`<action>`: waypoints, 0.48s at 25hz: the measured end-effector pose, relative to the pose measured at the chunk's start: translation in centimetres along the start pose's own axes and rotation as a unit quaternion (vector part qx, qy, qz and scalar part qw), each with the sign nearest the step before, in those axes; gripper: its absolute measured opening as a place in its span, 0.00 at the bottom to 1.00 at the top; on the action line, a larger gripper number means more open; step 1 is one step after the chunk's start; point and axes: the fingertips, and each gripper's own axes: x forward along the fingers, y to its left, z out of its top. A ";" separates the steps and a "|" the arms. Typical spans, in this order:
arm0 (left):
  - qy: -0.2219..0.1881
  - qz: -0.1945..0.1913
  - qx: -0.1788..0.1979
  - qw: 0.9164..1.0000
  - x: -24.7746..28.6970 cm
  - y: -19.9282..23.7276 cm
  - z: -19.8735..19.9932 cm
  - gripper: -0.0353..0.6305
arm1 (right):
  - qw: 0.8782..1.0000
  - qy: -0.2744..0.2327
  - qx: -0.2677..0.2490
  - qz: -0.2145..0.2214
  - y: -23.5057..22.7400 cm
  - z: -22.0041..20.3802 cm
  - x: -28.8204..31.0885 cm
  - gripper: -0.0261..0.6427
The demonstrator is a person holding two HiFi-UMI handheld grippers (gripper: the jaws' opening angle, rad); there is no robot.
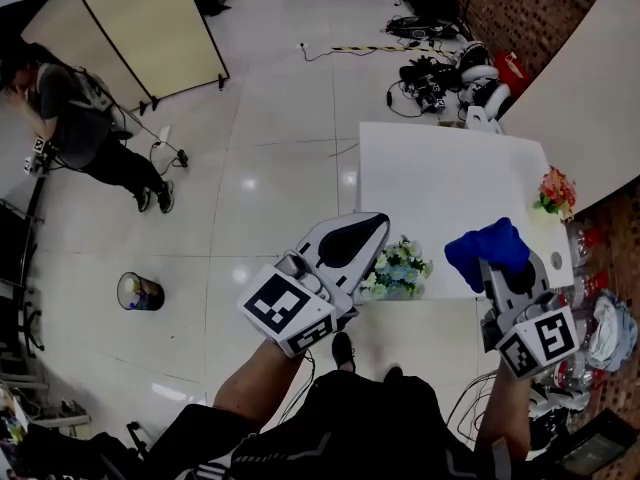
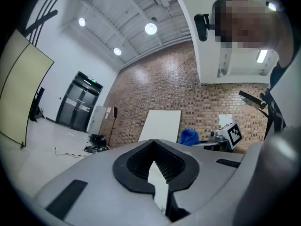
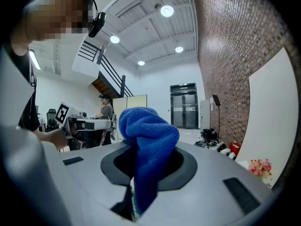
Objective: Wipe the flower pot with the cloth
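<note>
A flower pot filled with pale blue and white flowers (image 1: 398, 268) stands at the near edge of the white table (image 1: 440, 168); the blooms hide the pot itself. My left gripper (image 1: 370, 226) hovers just left of the flowers, its jaws shut with nothing between them, as the left gripper view (image 2: 156, 172) confirms. My right gripper (image 1: 500, 266) is to the right of the flowers, shut on a bunched blue cloth (image 1: 488, 248). That cloth (image 3: 148, 147) bulges up out of the jaws in the right gripper view.
A small bunch of red and yellow flowers (image 1: 556, 190) sits at the table's right edge. Bottles and bags (image 1: 590, 288) crowd the floor on the right. Cables and gear (image 1: 440, 68) lie beyond the table. A person (image 1: 75, 118), a folding screen (image 1: 140, 28) and a bin (image 1: 140, 291) are on the left.
</note>
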 end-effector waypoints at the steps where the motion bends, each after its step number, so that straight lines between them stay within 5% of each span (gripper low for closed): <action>1: 0.002 0.001 0.000 1.000 -0.2 -0.6 -0.1 0.06 | 1.000 -0.002 0.000 0.001 0.2 -0.1 -0.7 0.15; 12: -0.006 0.030 0.019 0.999 -2.5 -15.3 0.7 0.06 | 0.998 -0.035 -0.004 0.044 1.7 -0.4 -14.1 0.15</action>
